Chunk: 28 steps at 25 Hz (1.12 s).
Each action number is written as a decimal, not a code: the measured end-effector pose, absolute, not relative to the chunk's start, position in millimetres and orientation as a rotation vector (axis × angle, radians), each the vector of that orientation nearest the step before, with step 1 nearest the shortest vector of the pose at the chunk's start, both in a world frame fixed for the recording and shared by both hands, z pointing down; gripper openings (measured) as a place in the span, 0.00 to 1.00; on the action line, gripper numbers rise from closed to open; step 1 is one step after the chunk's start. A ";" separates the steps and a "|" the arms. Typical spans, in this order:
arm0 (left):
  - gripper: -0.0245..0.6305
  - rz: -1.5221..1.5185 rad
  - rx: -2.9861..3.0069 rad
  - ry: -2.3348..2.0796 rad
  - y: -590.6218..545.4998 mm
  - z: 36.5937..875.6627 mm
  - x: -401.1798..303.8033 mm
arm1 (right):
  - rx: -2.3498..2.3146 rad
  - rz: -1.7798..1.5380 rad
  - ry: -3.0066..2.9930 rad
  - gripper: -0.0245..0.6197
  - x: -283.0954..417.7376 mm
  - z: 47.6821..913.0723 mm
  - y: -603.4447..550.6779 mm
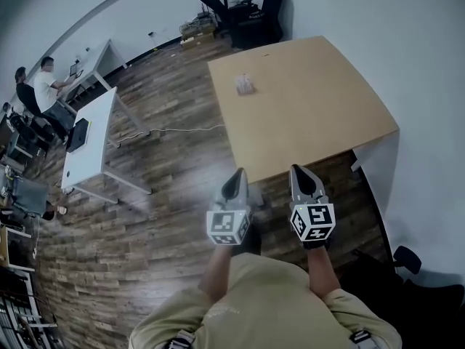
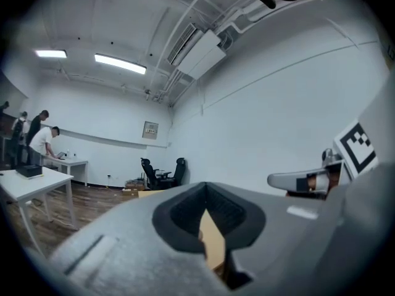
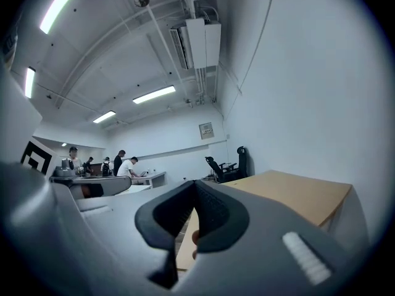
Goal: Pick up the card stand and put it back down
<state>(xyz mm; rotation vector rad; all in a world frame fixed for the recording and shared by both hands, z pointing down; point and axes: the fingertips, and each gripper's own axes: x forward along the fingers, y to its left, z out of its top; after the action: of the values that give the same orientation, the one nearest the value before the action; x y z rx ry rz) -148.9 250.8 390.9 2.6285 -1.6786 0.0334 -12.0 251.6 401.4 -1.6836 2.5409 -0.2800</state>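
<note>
The card stand (image 1: 245, 85) sits on the wooden table (image 1: 320, 115), on the far half of the top and close to the table's left edge, with nothing else on the table. I read this as the very start of the job: the pick-up is not begun, and the stand is well apart from both tools.

My left gripper (image 1: 236, 177) and right gripper (image 1: 301, 171) hang side by side just off the table's near edge, pointing level toward it. In the left gripper view the left gripper (image 2: 207, 211) has its jaws together, with only a sliver of table top showing through the notch between the pads. The right gripper (image 3: 192, 217) looks the same in its own view: jaws together and gripping nothing.

The next move, as I judge it, calls for a long reach across the table toward its left side, with the jaws of one tool spread before it arrives, then a gentle close on a small, light piece that could tip or slide.

The stand is small and blurred from the head view; I cannot tell its shape or whether a card is in it. Neither gripper view shows it. The person's body cuts off the space under the table's near edge
</note>
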 end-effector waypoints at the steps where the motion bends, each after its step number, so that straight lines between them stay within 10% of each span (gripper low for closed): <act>1: 0.04 0.022 2.625 -1.675 241.0 393.5 -152.1 | -1.687 -0.277 2.541 0.04 -15.2 404.0 242.7; 28: 0.04 -0.076 2.629 -1.547 -116.1 398.8 -304.5 | -1.802 -0.217 2.621 0.04 -184.7 403.9 -96.6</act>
<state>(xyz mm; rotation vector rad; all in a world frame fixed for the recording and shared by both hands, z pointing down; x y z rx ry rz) -304.5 -116.1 398.8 2.6294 -1.5469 -0.0759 -184.7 -96.6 403.9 -1.8016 2.6214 -0.2167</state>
